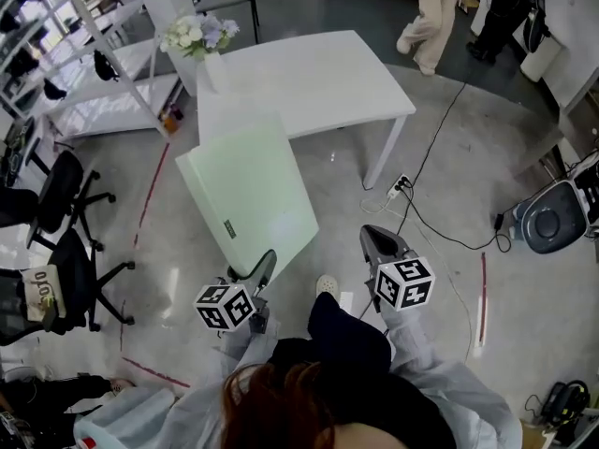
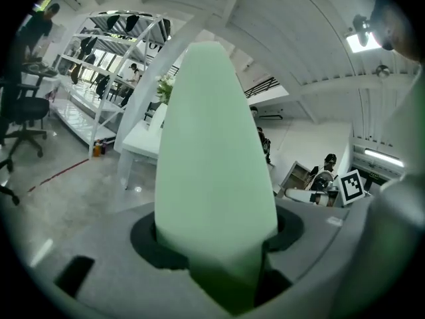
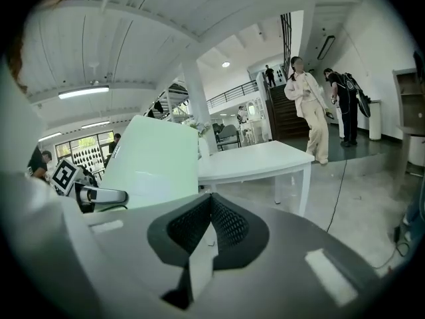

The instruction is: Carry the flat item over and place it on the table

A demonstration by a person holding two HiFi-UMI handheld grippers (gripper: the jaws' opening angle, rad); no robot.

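A large flat pale-green board [image 1: 251,187] hangs tilted above the floor, just short of the white table [image 1: 318,82]. My left gripper [image 1: 263,267] is shut on the board's near edge; in the left gripper view the board [image 2: 212,145] rises from between the jaws of the left gripper [image 2: 222,261] and fills the middle. My right gripper [image 1: 380,241] is to the right of the board, apart from it, jaws together and holding nothing. In the right gripper view the right gripper [image 3: 211,226] points toward the table [image 3: 262,158], with the board [image 3: 151,161] at left.
A vase of flowers [image 1: 199,37] stands at the table's far-left corner. Office chairs [image 1: 65,204] and white shelving [image 1: 84,73] stand at left. A power strip [image 1: 400,187] and cables lie on the floor by the table leg. People [image 1: 432,12] walk behind the table.
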